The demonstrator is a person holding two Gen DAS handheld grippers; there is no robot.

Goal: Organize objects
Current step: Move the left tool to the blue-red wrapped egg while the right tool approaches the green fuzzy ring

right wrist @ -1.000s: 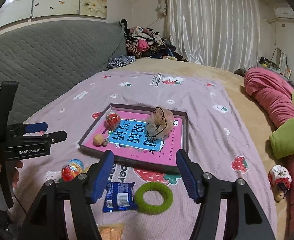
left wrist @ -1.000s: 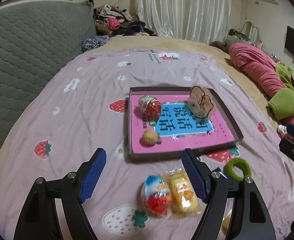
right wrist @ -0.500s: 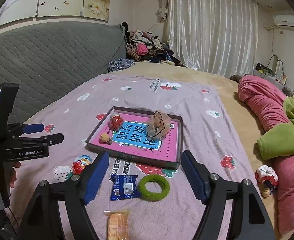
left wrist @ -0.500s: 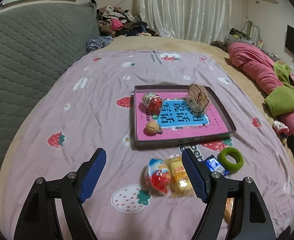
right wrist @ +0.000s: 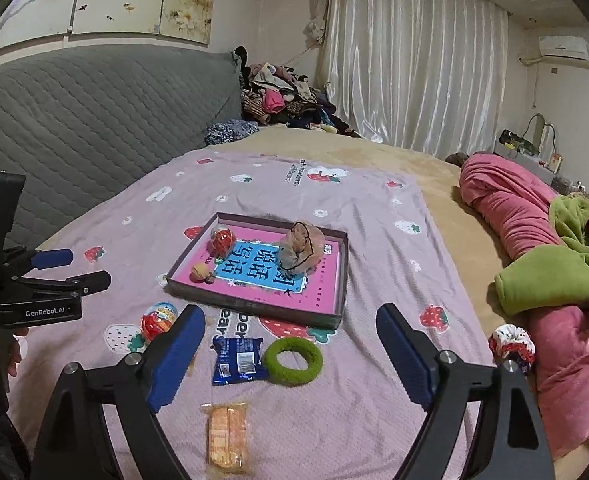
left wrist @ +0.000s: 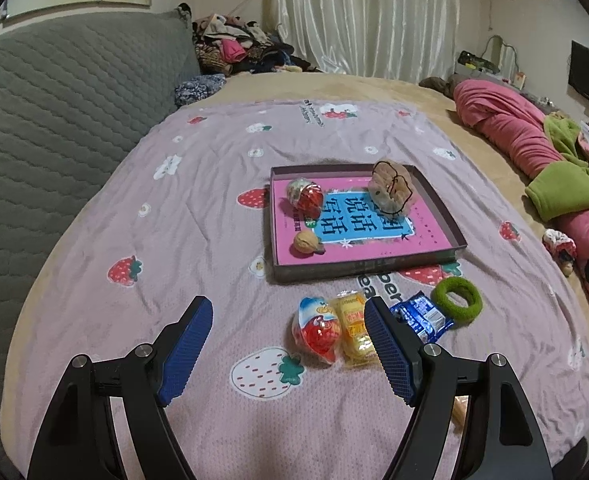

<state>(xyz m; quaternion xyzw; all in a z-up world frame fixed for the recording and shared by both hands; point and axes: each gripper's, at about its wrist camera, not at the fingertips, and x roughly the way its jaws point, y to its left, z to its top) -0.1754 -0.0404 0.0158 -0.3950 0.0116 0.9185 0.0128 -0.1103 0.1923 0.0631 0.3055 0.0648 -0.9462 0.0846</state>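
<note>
A shallow dark box [left wrist: 446, 222] [right wrist: 344, 264] with a pink and blue lining lies on the strawberry blanket. It holds a red egg toy [left wrist: 304, 196], a walnut [left wrist: 305, 243] and a beige mesh pouch [left wrist: 392, 192] [right wrist: 300, 250]. In front of it lie another red egg toy [left wrist: 317, 330] [right wrist: 158, 320], a yellow snack pack [left wrist: 354, 330], a blue snack packet [right wrist: 238, 360], a green hair ring [right wrist: 292, 360] [left wrist: 456, 300] and an orange wafer pack [right wrist: 227, 436]. My left gripper [left wrist: 288, 348] hangs open above the near blanket. My right gripper [right wrist: 290, 354] is opening, empty, above the packet and ring.
A grey quilted headboard [right wrist: 94, 112] runs along the left. Pink and green bedding [right wrist: 546, 256] is heaped at the right, with a small scrunchie [right wrist: 510, 344] beside it. Clothes [right wrist: 282, 100] pile up at the far end by the curtain. A person's hand [right wrist: 12, 354] holds the left gripper's handle.
Both grippers have drawn back and up from the box, so more of the blanket and the wafer pack show. The right gripper's jaws have spread wider.
</note>
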